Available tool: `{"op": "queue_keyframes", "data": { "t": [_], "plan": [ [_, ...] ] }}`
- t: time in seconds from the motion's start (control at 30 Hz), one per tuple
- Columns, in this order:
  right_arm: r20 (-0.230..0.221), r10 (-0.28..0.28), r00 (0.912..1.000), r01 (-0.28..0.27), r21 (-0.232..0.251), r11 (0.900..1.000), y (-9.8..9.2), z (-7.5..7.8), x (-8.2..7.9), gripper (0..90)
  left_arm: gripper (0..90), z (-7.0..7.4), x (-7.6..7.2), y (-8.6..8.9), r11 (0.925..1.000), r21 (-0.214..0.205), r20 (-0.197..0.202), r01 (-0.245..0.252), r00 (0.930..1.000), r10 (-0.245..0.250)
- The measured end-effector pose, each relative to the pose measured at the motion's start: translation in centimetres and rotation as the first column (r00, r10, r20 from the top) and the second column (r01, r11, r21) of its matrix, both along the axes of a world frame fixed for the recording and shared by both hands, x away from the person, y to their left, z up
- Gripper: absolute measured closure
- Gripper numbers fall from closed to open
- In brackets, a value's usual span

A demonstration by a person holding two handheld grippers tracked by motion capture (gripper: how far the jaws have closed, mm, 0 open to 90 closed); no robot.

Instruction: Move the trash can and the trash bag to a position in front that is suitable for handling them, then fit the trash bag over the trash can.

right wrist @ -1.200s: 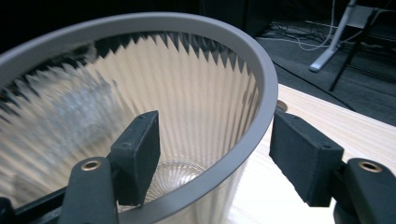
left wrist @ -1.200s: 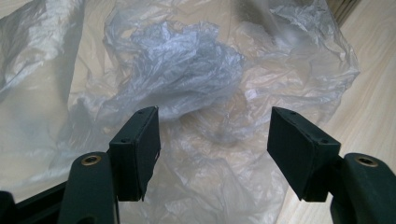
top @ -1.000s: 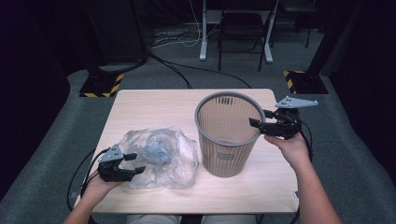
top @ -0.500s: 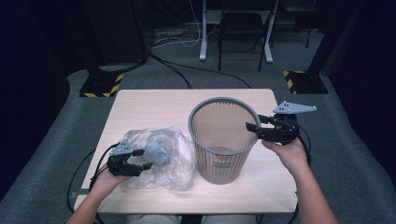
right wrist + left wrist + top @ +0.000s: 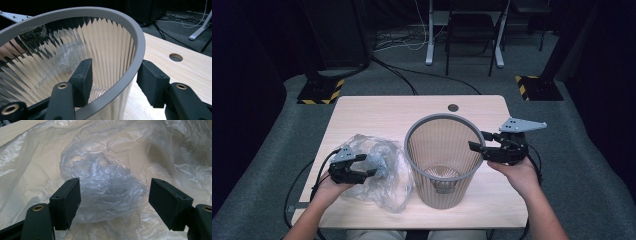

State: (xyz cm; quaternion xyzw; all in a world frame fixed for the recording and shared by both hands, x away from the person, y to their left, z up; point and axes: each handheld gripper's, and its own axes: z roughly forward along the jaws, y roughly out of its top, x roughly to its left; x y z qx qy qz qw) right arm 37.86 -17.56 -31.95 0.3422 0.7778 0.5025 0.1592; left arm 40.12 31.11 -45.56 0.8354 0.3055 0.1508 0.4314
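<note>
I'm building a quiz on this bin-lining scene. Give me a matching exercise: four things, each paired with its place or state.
Things:
1. wastebasket
2. plastic bag
3. right gripper
4. left gripper

Places or states:
A. crumpled on the table's left part
B. jaws astride the rim
C. tilted, with a grey rim
D. jaws wide, over clear film

Pairs: 1-C, 2-A, 3-B, 4-D

Black two-jaw left gripper (image 5: 362, 167) and right gripper (image 5: 479, 146) showed brass screws, trailing black cables; the right carried a grey three-cornered plate.
</note>
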Motion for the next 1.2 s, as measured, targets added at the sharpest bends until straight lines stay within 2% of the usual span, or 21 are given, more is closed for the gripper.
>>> {"op": "queue_keyframes", "data": {
  "t": [0.17,0.27,0.43,0.6,0.73,0.83,1.03,1.2],
  "plan": [
    [0.001,0.019,0.9998,-0.019,0.002,0.9998,-0.1,0.0,-0.1,40.7,22.0,-0.1,0.4,-0.5,0.9999,0.014,0.001,0.002,1.0,-0.002],
    [0.035,0.008,0.9994,-0.008,0.006,0.9999,-0.3,0.3,-0.3,36.7,21.1,-0.1,1.0,-0.8,0.9999,0.013,0.002,-0.007,1.0,0.007],
    [0.058,-0.008,0.9983,0.006,0.036,0.9993,-1.0,1.2,-0.8,34.8,20.0,-0.3,2.1,-1.5,0.9995,0.029,-0.031,-0.011,0.9995,0.012],
    [0.064,-0.011,0.9979,0.01,0.009,0.9999,-1.2,1.0,-1.2,34.7,20.0,-0.6,2.9,-1.9,0.9991,0.039,-0.037,-0.019,0.9991,0.02],
    [0.061,-0.015,0.998,0.015,0.01,0.9998,-1.3,0.8,-1.3,34.7,18.8,-0.8,3.5,-2.0,0.9983,0.048,-0.036,-0.033,0.9987,0.035],
    [0.065,-0.018,0.9977,0.017,0.012,0.9998,-1.4,0.7,-1.4,34.7,18.7,-1.2,4.1,-2.3,0.998,0.053,-0.051,-0.033,0.9981,0.036],
    [0.072,-0.023,0.9971,0.021,0.021,0.9996,-1.7,0.7,-1.5,34.7,18.9,-2.7,5.1,-3.1,0.9949,0.099,-0.093,-0.02,0.9952,0.029],
    [0.075,-0.021,0.997,0.019,0.028,0.9994,-1.6,0.6,-1.8,34.7,19.3,-3.5,5.4,-3.7,0.9925,0.122,-0.106,-0.012,0.994,0.025]
  ]
}}
